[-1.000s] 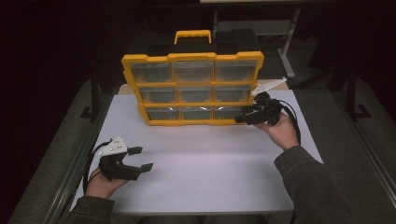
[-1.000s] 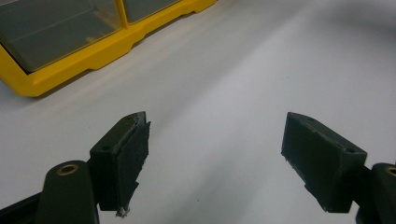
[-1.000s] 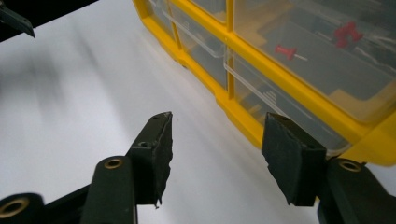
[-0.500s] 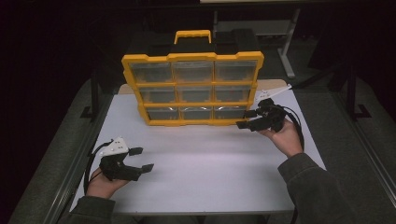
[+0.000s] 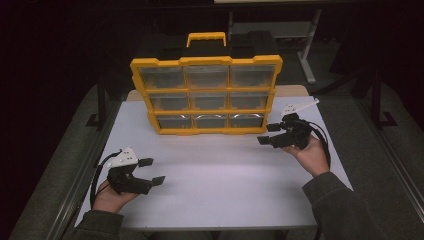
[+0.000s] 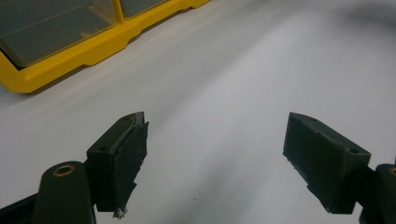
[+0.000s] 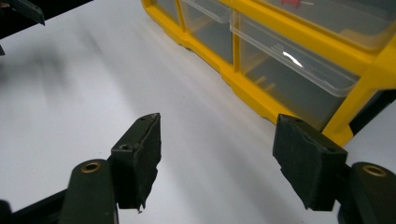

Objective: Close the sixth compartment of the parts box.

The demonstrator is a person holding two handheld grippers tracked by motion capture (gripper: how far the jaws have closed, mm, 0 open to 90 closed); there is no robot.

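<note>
A yellow organizer case point(image 5: 206, 62) with a top handle stands upright at the back of the white table point(image 5: 225, 195); it holds nine clear drawers. My right gripper point(image 5: 267, 134) hovers just right of its bottom right drawer point(image 5: 245, 120), pointing left. Its jaws have just been opening and nothing is between them. In the right gripper view the gripper point(image 7: 219, 158) faces bare table, with the case's lower drawers point(image 7: 289, 70) at upper right. My left gripper point(image 5: 152, 171) rests open at the front left, far from the case. The left gripper view shows the gripper point(image 6: 219, 158) over bare table, with the case's base point(image 6: 70, 56) at top left.
A tan board point(image 5: 292, 91) shows behind the case. Grey floor strips with metal rails point(image 5: 75, 170) run along both sides of the table. Dark stands and a table frame point(image 5: 300, 45) rise behind it. The front edge lies by the person's sleeves point(image 5: 340, 210).
My right gripper has drawn back from the case's bottom right drawer toward the right front, sinking a little, and its jaws stand wider. The left gripper has stayed put.
</note>
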